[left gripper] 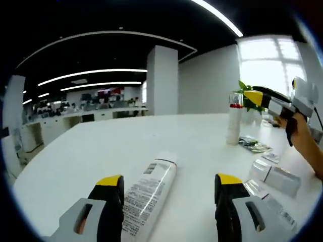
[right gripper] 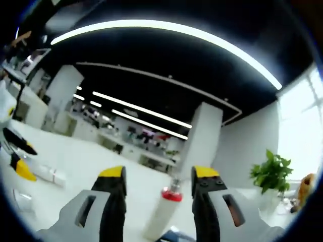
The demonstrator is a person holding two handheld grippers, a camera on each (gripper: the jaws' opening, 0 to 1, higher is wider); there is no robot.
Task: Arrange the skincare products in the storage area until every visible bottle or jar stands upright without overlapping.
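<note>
Left gripper view: the left gripper (left gripper: 169, 184) hovers low over a white worktop (left gripper: 91, 151), its yellow-tipped fingers (left gripper: 111, 189) spread wide and grasping nothing; a white tube (left gripper: 151, 194) with printed text lies flat on the worktop between them, nearer the left-hand finger, its flat crimped end pointing away from the camera; whether the finger touches it cannot be told; a tall white bottle (left gripper: 234, 118) with a red band under a clear cap stands upright farther back on the right; flat sachets (left gripper: 255, 144) lie near its base, and boxed products (left gripper: 276, 176) lie on their sides at the right edge; the right gripper (left gripper: 260, 97) enters from the right, held by a hand (left gripper: 300, 132), its tip just beside the bottle's cap, contact not discernible; a green plant (left gripper: 247, 98) sits behind it. Right gripper view: the right gripper (right gripper: 159, 184) looks down on the same bottle (right gripper: 164, 212), whose red-banded top sits between the parted fingers (right gripper: 113, 184), neither finger seen pressing it; the left gripper (right gripper: 17, 151) shows at the far left above small white items (right gripper: 48, 174) on the worktop (right gripper: 86, 161); the potted plant (right gripper: 271, 172) stands at the right
</note>
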